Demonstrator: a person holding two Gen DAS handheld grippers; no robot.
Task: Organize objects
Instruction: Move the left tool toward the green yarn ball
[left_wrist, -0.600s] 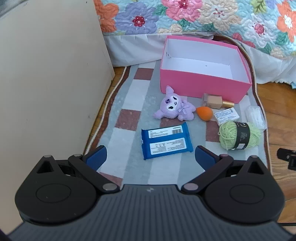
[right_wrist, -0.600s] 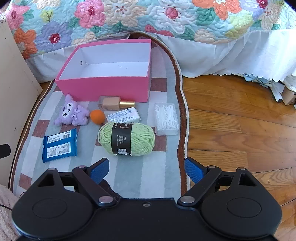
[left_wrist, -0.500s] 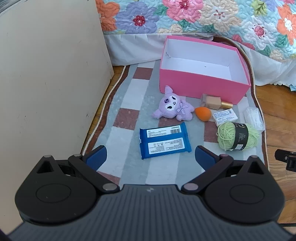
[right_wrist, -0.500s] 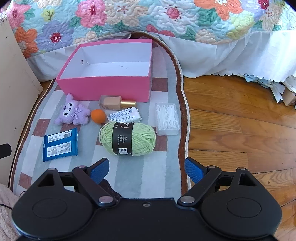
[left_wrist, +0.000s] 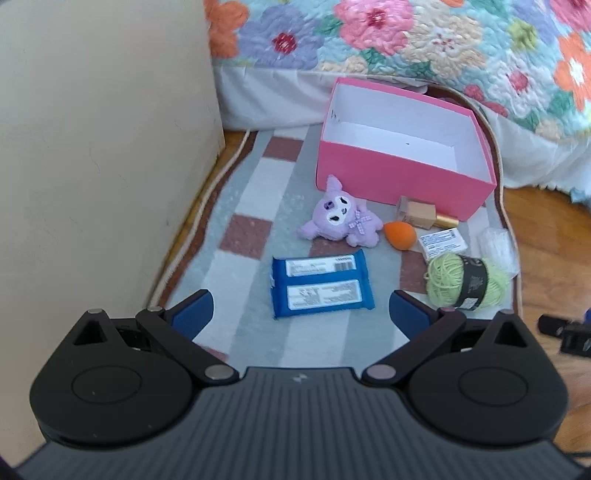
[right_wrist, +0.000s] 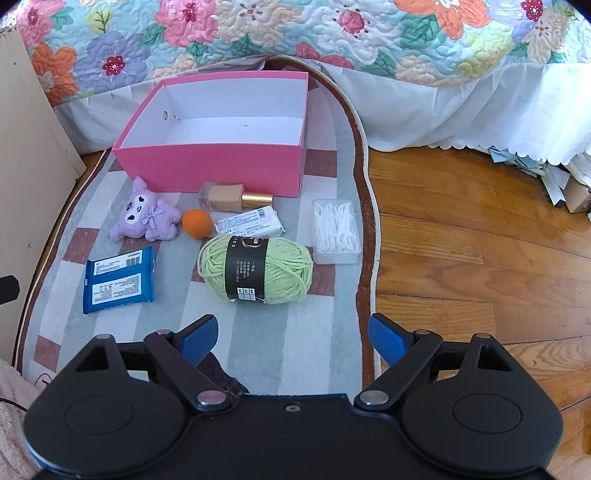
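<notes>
An open, empty pink box (left_wrist: 391, 177) (right_wrist: 207, 166) stands on a striped rug. In front of it lie a purple plush (left_wrist: 341, 216) (right_wrist: 144, 218), an orange sponge (left_wrist: 399, 235) (right_wrist: 197, 223), a foundation bottle (left_wrist: 417, 214) (right_wrist: 229, 197), a white packet (left_wrist: 441, 242) (right_wrist: 251, 225), a blue wipes pack (left_wrist: 319, 284) (right_wrist: 118, 284), green yarn (left_wrist: 465, 282) (right_wrist: 258, 273) and a clear box of floss picks (right_wrist: 336, 230). My left gripper (left_wrist: 300, 314) is open above the rug, just short of the wipes pack. My right gripper (right_wrist: 291, 338) is open, short of the yarn.
A cream cabinet side (left_wrist: 103, 147) stands close on the left. A bed with a floral quilt (right_wrist: 295, 33) and white skirt runs behind the box. Wooden floor (right_wrist: 480, 240) lies right of the rug, with papers (right_wrist: 554, 177) under the bed edge.
The left gripper has drawn back and swung a little, so the objects sit farther away and lower right in its view. The right gripper has barely moved. Both stay open.
</notes>
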